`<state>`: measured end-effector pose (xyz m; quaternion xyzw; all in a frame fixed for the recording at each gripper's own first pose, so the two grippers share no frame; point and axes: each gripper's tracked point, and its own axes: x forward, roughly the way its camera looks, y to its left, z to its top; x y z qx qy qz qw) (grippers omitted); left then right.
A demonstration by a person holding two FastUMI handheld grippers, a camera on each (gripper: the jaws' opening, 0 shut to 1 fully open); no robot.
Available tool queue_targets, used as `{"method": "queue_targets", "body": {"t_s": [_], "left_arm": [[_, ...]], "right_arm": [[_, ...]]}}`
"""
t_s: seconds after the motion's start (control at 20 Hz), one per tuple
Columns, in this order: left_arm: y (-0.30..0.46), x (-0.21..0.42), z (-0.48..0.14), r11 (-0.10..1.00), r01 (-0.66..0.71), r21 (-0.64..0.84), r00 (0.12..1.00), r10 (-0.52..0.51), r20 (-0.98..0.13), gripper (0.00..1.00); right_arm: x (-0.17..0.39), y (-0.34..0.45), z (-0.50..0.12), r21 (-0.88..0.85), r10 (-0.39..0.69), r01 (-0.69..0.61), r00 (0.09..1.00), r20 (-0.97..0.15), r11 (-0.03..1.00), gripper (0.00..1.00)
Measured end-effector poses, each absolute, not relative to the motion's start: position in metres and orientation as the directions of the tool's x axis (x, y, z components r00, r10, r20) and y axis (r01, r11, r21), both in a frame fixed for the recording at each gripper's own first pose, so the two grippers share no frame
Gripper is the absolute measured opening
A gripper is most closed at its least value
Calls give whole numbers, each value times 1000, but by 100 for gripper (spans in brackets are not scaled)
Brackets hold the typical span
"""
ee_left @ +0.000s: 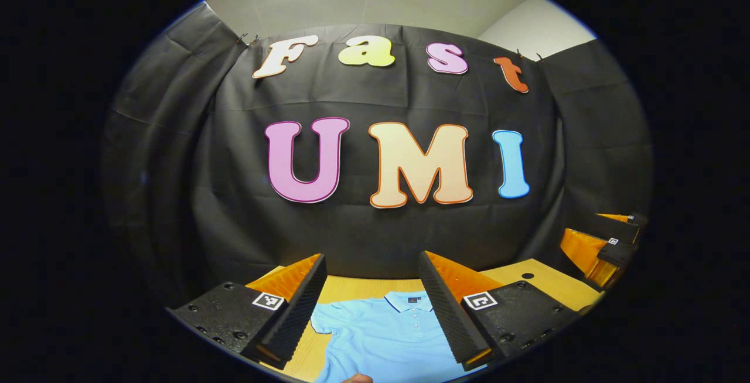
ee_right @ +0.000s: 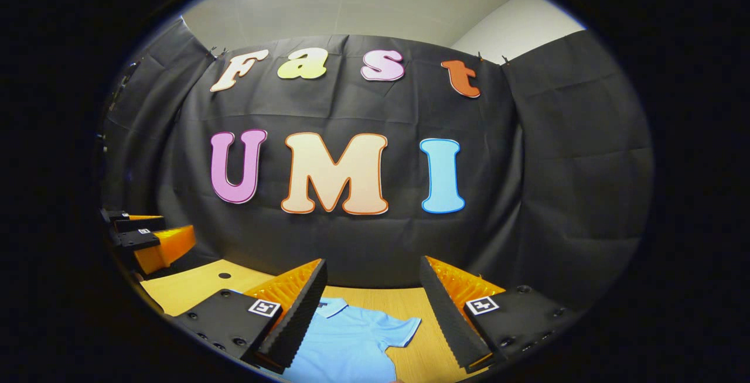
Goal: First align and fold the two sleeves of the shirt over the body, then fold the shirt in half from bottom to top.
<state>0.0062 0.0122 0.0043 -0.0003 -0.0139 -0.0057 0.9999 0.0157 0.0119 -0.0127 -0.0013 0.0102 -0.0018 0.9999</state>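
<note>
A light blue polo shirt (ee_left: 381, 336) lies flat on the wooden table (ee_left: 545, 280), collar toward the far wall, its short sleeves spread out. In the left gripper view my left gripper (ee_left: 372, 307) hovers open above the collar and chest, nothing between its fingers. The right gripper view has the shirt (ee_right: 345, 342) with one sleeve (ee_right: 401, 330) spread to the side, and my right gripper (ee_right: 372, 307) hangs open over it, holding nothing. The other gripper appears at the right edge (ee_left: 609, 248) of the left gripper view and at the left edge (ee_right: 146, 239) of the right gripper view.
The black cloth wall (ee_left: 375, 231) stands right behind the table's far edge. A small dark hole (ee_left: 527, 276) marks the tabletop to the right of the shirt. Bare wood lies on both sides of the shirt.
</note>
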Motion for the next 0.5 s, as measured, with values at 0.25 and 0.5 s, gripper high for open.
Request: {"method": "queue_targets", "body": {"t_s": [0.25, 0.5], "left_arm": [[18, 13, 1, 1000, 15, 11, 999, -15, 28, 95], [30, 24, -1, 999, 6, 32, 1000, -7, 23, 95]], "right_arm": [[56, -3, -46, -35, -34, 32, 997, -71, 999, 100], [102, -19, -94, -87, -82, 70, 987, -137, 994, 99]]}}
